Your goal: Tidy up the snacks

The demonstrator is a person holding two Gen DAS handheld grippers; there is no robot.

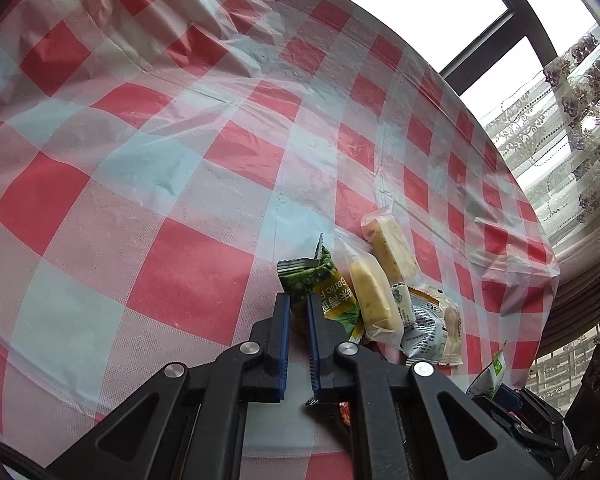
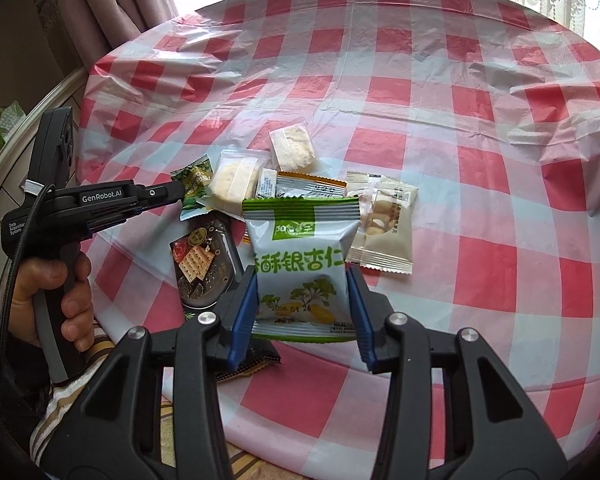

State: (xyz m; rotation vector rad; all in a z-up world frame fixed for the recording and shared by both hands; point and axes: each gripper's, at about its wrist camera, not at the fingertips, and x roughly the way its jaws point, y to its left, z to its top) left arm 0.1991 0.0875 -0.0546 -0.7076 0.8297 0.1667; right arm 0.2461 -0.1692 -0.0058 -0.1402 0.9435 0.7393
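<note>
Near the snack pile (image 2: 300,192), right gripper (image 2: 304,300) clamps a white-green packet (image 2: 300,264) by its sides; left gripper (image 1: 298,320) pinches a green sachet (image 1: 320,284) at the pile's edge — either slick wrapper could slip free.

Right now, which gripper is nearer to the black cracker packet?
Right. The right gripper, shut on the white-and-green nut packet, sits right beside the black cracker packet, partly overlapping it. The left gripper is further back, shut on the dark green pea packet.
</note>
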